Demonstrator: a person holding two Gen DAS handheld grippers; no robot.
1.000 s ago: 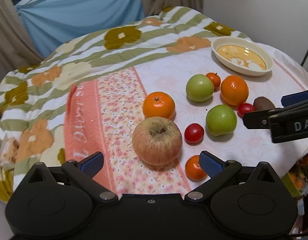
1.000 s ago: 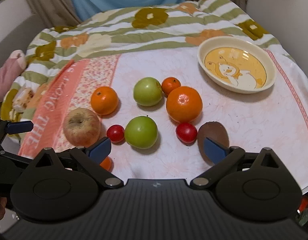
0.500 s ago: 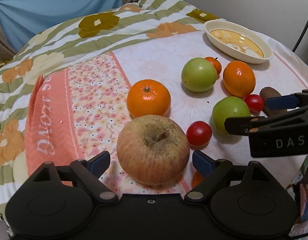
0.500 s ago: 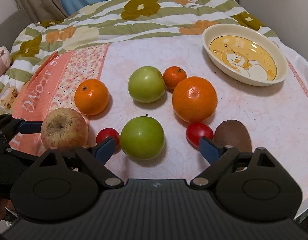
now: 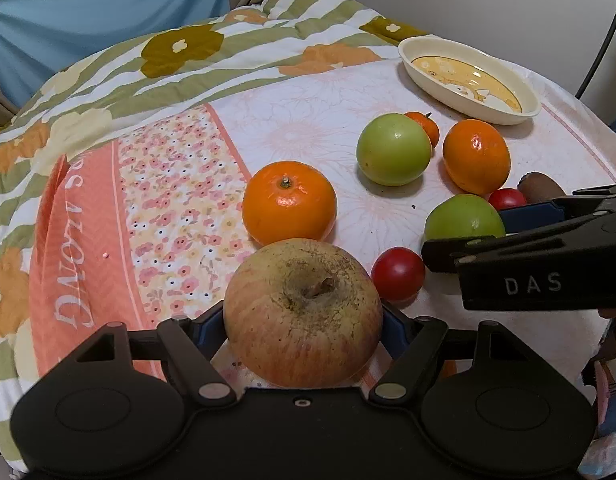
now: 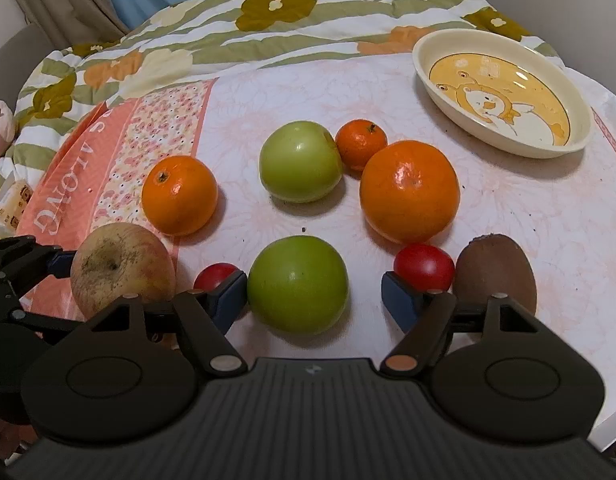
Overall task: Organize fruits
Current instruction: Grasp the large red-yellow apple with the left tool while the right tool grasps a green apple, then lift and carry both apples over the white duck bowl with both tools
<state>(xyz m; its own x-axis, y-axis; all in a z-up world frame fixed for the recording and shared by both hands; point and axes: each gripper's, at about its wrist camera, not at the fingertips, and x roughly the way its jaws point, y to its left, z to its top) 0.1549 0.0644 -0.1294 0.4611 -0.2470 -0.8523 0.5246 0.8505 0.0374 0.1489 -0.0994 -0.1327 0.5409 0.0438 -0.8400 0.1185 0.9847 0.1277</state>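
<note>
Floral tablecloth (image 6: 508, 216): bowl (image 6: 424, 60) holds no fruit; fruits beside it.

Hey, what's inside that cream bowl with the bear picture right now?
The cream bowl holds no fruit: its painted bear shows unobstructed in the right wrist view. In the left wrist view its near rim hides part of the inside. All the fruit lies on the tablecloth.

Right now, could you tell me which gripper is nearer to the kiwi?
Right. The right gripper straddles the near green apple, its right finger just beside the kiwi. The left gripper brackets the russet apple, several fruits away.
</note>
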